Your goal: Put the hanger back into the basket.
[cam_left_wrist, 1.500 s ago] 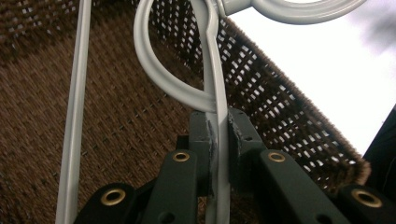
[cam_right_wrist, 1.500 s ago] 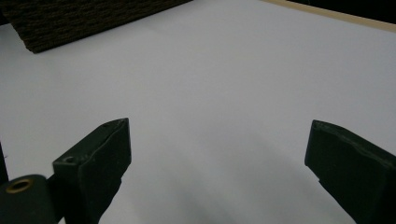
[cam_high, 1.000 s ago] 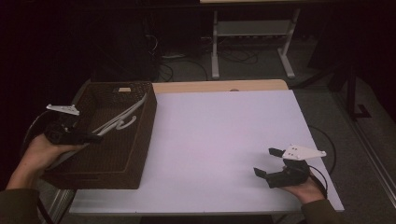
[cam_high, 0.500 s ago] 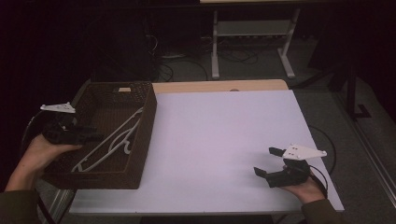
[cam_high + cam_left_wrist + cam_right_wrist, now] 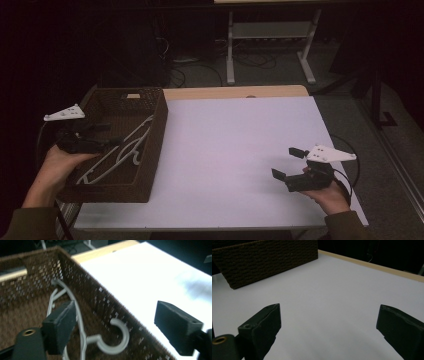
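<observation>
A brown woven basket [image 5: 156, 150] stands on the left of the white table [image 5: 240, 145]. White clothes hangers [image 5: 127, 145] lie inside it. My left gripper [image 5: 112, 134] hovers over the basket's left side, open. Its jaws have just been opening, and no pad touches anything. In the left gripper view the basket wall [image 5: 105, 302] runs between the jaws of the left gripper [image 5: 116, 312], and a hanger hook [image 5: 117, 340] lies loose below them. My right gripper [image 5: 288, 163] rests near the front right edge, open and empty. In the right gripper view the right gripper [image 5: 329, 315] faces bare table, with the basket [image 5: 267, 260] beyond.
A wooden strip [image 5: 235, 92] borders the table's far edge. Behind it on the floor stand a white metal frame [image 5: 270, 40] and loose cables [image 5: 195, 75]. The table's right edge drops off just beyond my right hand [image 5: 332, 197].
The left gripper's jaws have opened and let go of a white hanger, which has dropped from above the basket to lie inside it. The left hand drew slightly back. The right gripper stayed still.
</observation>
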`<action>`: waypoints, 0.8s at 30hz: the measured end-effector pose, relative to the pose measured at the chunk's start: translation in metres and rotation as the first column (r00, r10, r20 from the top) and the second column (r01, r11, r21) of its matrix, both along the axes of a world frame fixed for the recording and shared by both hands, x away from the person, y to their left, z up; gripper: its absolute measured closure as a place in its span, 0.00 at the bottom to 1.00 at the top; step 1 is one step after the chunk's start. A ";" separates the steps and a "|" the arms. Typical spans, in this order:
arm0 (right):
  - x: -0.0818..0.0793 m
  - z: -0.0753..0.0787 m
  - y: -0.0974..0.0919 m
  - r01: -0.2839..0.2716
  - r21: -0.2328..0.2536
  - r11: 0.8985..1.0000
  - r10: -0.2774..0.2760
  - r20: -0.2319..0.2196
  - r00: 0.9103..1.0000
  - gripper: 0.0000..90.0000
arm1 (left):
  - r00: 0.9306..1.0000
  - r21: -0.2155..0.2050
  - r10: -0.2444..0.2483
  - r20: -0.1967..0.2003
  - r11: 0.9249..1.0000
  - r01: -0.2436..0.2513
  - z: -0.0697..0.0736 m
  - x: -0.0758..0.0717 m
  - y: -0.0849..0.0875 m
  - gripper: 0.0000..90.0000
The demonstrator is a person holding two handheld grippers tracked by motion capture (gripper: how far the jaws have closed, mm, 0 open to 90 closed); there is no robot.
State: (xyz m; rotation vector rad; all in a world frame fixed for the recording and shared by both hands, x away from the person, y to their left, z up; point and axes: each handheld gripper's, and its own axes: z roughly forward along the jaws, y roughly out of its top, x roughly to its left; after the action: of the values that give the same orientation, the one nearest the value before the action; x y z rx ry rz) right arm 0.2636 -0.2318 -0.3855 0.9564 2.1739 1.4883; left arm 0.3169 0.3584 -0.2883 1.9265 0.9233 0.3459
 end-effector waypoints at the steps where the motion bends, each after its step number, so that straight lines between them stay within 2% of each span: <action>1: 0.000 0.002 0.001 -0.003 0.000 1.000 0.003 0.004 1.000 0.06 | 1.000 -0.013 0.000 0.017 1.000 0.000 0.001 -0.002 -0.004 0.16; 7: 0.003 0.017 0.006 -0.008 0.007 1.000 0.008 0.029 1.000 0.04 | 0.997 -0.067 0.002 0.074 0.998 0.003 0.002 -0.009 -0.021 0.11; 15: 0.010 0.038 0.011 -0.023 0.026 0.999 0.021 0.074 0.997 0.02 | 0.991 -0.125 -0.013 0.130 0.992 0.029 -0.007 -0.014 -0.049 0.03; 19: 0.013 0.048 0.013 -0.030 0.052 0.998 0.026 0.090 0.996 0.02 | 0.986 -0.163 -0.025 0.163 0.985 0.052 -0.012 -0.015 -0.059 0.03; 24: 0.016 0.059 0.013 -0.030 0.081 0.996 0.021 0.107 0.994 0.02 | 0.984 -0.227 -0.030 0.178 0.971 0.070 -0.016 -0.016 -0.070 0.03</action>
State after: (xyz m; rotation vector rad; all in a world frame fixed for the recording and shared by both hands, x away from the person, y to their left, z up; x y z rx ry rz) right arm 0.2797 -0.2184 -0.3266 0.8581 2.0724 1.6142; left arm 0.3005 0.2888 -0.3046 1.6731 0.7633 0.3538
